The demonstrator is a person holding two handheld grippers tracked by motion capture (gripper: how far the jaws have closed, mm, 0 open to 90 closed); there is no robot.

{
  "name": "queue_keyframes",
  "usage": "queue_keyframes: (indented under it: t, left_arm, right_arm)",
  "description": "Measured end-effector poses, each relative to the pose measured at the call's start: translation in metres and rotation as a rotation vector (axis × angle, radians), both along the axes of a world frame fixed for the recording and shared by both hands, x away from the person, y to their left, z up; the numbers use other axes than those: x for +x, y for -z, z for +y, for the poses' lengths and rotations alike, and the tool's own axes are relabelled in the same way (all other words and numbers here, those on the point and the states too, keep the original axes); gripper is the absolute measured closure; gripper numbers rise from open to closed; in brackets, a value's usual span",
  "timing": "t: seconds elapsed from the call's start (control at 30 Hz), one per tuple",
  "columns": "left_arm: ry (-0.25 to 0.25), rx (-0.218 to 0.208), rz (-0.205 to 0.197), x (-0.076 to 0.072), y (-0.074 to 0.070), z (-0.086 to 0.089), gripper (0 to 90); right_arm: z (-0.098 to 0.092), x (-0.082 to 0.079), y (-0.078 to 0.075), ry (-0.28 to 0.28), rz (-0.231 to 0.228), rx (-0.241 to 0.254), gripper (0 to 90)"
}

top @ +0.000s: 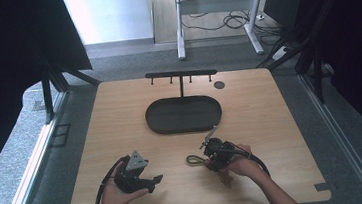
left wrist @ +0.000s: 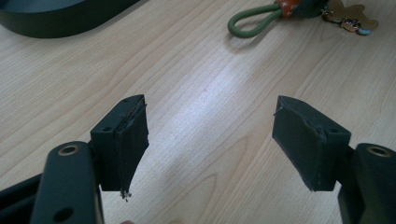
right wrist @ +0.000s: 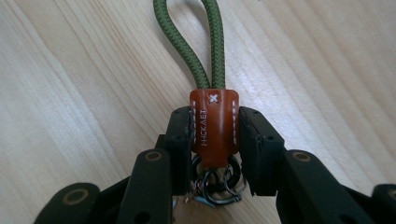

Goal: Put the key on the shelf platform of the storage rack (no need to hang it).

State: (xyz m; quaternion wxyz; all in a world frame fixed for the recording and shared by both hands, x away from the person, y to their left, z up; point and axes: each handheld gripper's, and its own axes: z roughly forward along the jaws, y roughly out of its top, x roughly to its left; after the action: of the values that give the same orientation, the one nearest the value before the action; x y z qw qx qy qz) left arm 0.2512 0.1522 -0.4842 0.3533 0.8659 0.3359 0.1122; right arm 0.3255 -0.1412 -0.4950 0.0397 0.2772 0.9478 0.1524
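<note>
Right hand-held gripper (right wrist: 215,149) has pinched my keychain's orange leather tab (right wrist: 214,126) on the worktop (right wrist: 70,93); left hand-held gripper (left wrist: 210,140) gapes empty. A shallow pinch could slip when lifting.

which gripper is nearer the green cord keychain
Right. The right gripper is shut on the keychain at its orange leather tab; the left gripper is open, well off to the side of it over bare table.
</note>
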Motion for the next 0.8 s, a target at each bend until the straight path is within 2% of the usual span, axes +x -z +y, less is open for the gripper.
queue_keyframes:
  t: [0.27,0.5,0.57,0.8]
  left_arm:
    - [-0.005,-0.003,-0.006,0.0,-0.001,0.0,27.4]
    - [0.002,-0.006,0.0,0.0,0.001,-0.002,27.5]
    - [0.012,-0.018,0.007,0.0,0.001,-0.002,27.5]
    - [0.011,-0.015,0.006,0.0,0.001,-0.002,27.5]
  right_arm:
    - [-0.008,-0.005,-0.026,0.004,-0.035,0.026,67.2]
    - [-0.014,-0.009,-0.048,0.006,-0.084,0.048,67.1]
    - [-0.016,-0.009,-0.052,0.008,-0.094,0.054,67.1]
    - [-0.018,-0.008,-0.064,-0.001,-0.109,0.062,67.1]
